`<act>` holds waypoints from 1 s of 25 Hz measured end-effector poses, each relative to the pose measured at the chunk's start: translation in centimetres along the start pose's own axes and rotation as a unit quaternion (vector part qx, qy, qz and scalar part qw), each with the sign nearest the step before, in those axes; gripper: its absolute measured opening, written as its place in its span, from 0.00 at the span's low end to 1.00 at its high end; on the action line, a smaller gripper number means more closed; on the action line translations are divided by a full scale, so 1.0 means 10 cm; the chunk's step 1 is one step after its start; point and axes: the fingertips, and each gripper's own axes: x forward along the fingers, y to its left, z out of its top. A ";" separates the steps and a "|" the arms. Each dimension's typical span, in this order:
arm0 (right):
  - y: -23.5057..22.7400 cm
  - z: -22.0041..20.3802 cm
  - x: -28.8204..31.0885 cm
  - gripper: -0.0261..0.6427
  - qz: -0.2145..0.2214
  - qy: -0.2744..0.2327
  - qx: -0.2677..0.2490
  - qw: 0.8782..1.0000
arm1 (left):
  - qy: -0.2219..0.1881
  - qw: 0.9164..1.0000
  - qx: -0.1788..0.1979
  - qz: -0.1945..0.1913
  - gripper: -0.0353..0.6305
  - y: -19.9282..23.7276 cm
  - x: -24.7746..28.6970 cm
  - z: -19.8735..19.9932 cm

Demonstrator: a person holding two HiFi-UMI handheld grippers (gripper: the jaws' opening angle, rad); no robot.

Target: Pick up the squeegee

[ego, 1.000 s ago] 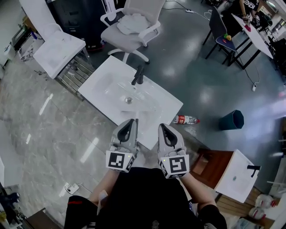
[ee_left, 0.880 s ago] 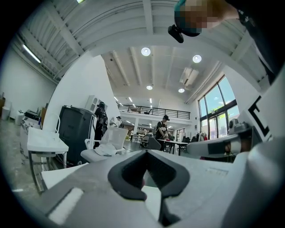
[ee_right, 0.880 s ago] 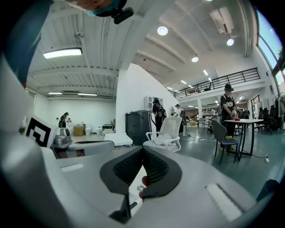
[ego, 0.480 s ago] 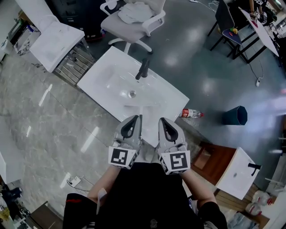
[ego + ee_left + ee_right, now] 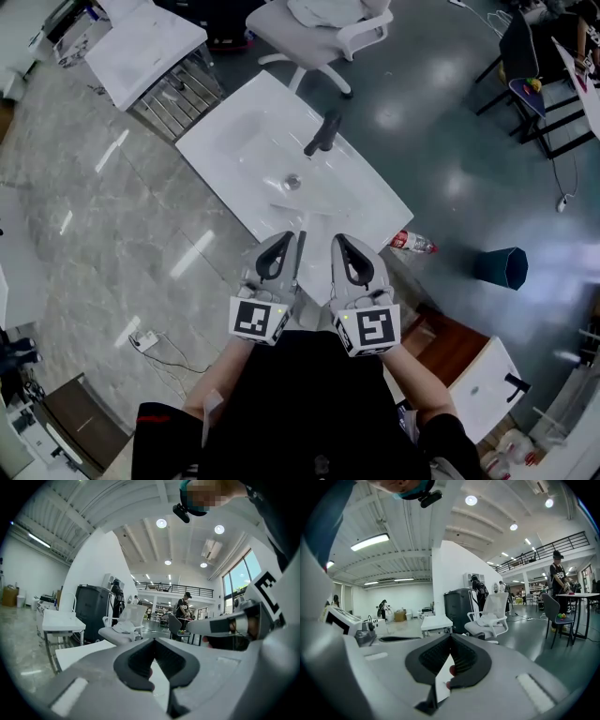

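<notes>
A white sink top (image 5: 234, 141) with a black faucet (image 5: 323, 133) stands in front of me in the head view. A pale thin shape (image 5: 292, 208) lies on its near part; I cannot tell whether it is the squeegee. My left gripper (image 5: 296, 236) and right gripper (image 5: 337, 239) are held side by side close to my body, their tips over the sink's near edge. Both are shut with nothing in them. In the left gripper view (image 5: 153, 640) and the right gripper view (image 5: 450, 637) the jaw tips meet, and a small red bit shows through the hollow below them.
A grey office chair (image 5: 319, 23) stands behind the sink and a white table (image 5: 145, 42) over a metal rack to its left. On the floor lie a plastic bottle (image 5: 412, 244), a teal bin (image 5: 506, 267) and a power strip (image 5: 142, 339). A second white basin (image 5: 478, 384) sits at lower right.
The sink has come nearer to the grippers in the head view and shifted right. Both grippers stayed shut, side by side, with their tips now over its near edge.
</notes>
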 end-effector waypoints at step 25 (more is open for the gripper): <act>-0.31 -0.55 0.53 0.04 0.110 0.087 0.014 0.990 | 0.132 0.987 -0.030 0.086 0.06 0.27 0.39 -1.18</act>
